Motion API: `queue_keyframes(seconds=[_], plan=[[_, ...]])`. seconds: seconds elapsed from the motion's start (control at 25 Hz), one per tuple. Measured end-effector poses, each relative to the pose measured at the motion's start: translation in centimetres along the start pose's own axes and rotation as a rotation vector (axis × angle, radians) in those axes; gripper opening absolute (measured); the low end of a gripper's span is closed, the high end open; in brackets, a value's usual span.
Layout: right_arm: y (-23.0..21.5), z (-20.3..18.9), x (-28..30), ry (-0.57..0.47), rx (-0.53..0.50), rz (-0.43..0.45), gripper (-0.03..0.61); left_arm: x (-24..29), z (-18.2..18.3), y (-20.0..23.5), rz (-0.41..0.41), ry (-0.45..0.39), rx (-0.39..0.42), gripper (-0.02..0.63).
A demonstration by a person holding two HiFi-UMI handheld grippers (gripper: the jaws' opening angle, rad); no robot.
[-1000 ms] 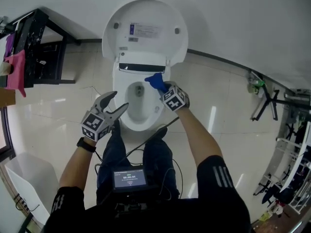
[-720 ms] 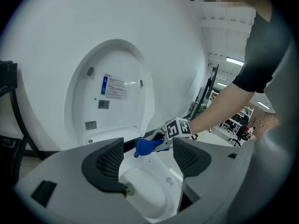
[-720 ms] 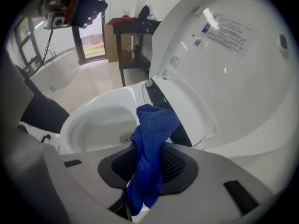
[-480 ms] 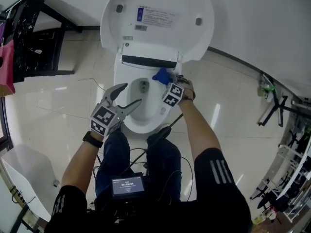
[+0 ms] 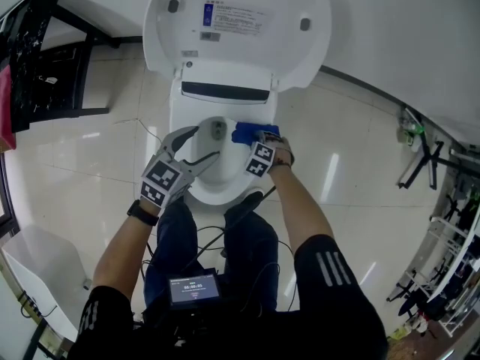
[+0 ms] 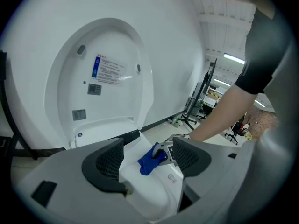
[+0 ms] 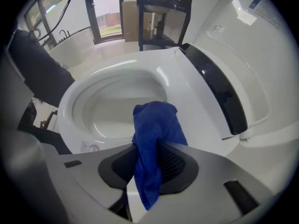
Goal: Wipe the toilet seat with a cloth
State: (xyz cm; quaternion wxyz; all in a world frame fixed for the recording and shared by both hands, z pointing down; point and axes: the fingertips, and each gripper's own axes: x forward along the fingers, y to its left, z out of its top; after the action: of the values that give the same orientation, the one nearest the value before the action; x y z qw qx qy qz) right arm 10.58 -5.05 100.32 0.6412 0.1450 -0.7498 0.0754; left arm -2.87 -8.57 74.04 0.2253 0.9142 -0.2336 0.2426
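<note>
The white toilet seat (image 5: 251, 163) rings the bowl, with the lid (image 5: 236, 21) raised against the wall. My right gripper (image 5: 259, 137) is shut on a blue cloth (image 5: 247, 133) that rests on the seat's back right part. In the right gripper view the cloth (image 7: 152, 139) hangs between the jaws over the seat rim (image 7: 81, 92). My left gripper (image 5: 196, 145) hangs open and empty over the seat's left side. The left gripper view shows the cloth (image 6: 150, 158) beyond its wide jaws.
A black shelf unit (image 5: 41, 58) stands at the far left with something pink on it. A white bin (image 5: 37, 272) sits at lower left. Metal stands (image 5: 427, 152) and gear crowd the right wall. A cable (image 5: 225, 220) runs across the person's legs.
The right gripper carried the cloth down onto the seat's back right part. The left gripper moved right over the seat's left side and its jaws spread wider. The view shifted toward the toilet.
</note>
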Motion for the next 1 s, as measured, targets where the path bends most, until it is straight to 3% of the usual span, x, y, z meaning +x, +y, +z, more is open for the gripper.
queue_keyframes(seconds=[0.36,0.64,0.76,0.88,1.0], plan=[[10.5,-0.3,-0.2,-0.018,0.111,0.118,0.126,-0.1,-0.5,-2.3,-0.044,0.013,0.007,0.328],[17.0,0.9,-0.2,-0.002,0.128,0.254,0.126,-1.6,-0.8,-3.2,-0.049,0.009,0.008,0.329],[15.9,1.7,-1.6,-0.059,0.226,0.231,0.126,-3.0,-0.4,-3.4,-0.037,-0.005,0.004,0.328],[12.6,2.4,-4.8,-0.157,0.373,0.14,0.126,-4.8,0.1,-3.3,-0.02,-0.014,0.013,0.328],[9.8,2.7,-9.5,-0.24,0.454,0.074,0.126,-7.0,1.4,-3.6,-0.007,-0.028,0.011,0.328]])
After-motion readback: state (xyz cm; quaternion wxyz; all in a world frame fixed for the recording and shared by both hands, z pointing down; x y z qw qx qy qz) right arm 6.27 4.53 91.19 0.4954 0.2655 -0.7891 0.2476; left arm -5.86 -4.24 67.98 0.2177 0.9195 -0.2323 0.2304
